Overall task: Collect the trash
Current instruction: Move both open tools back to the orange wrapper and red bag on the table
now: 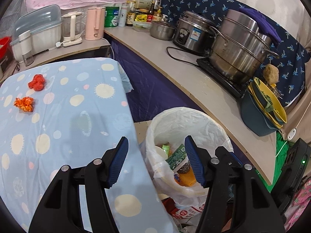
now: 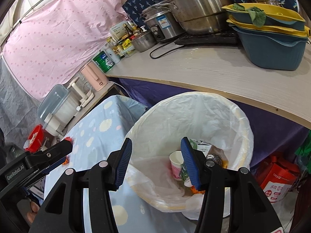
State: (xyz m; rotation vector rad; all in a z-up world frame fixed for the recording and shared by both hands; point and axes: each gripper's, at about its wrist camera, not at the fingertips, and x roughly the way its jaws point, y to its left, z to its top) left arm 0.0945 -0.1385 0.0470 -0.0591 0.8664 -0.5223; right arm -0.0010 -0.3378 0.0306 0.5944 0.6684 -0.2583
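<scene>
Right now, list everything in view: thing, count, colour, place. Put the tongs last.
crumpled wrappers: two, red and orange, far left of the tablecloth.
tablecloth: one, light blue with pale dots, over the table.
trash bin: one, white liner, beside the table; holds a paper cup and packaging.
steel pots: large pot and rice cooker, silver, on the counter.
basins: stack, blue and yellow, counter's right end.
kettles: one pink, one clear, on the back shelf.
bottles and cans: several, mixed colours, back corner.
left tongs: open, empty, over the table edge and bin.
right tongs: open, empty, above the bin.
</scene>
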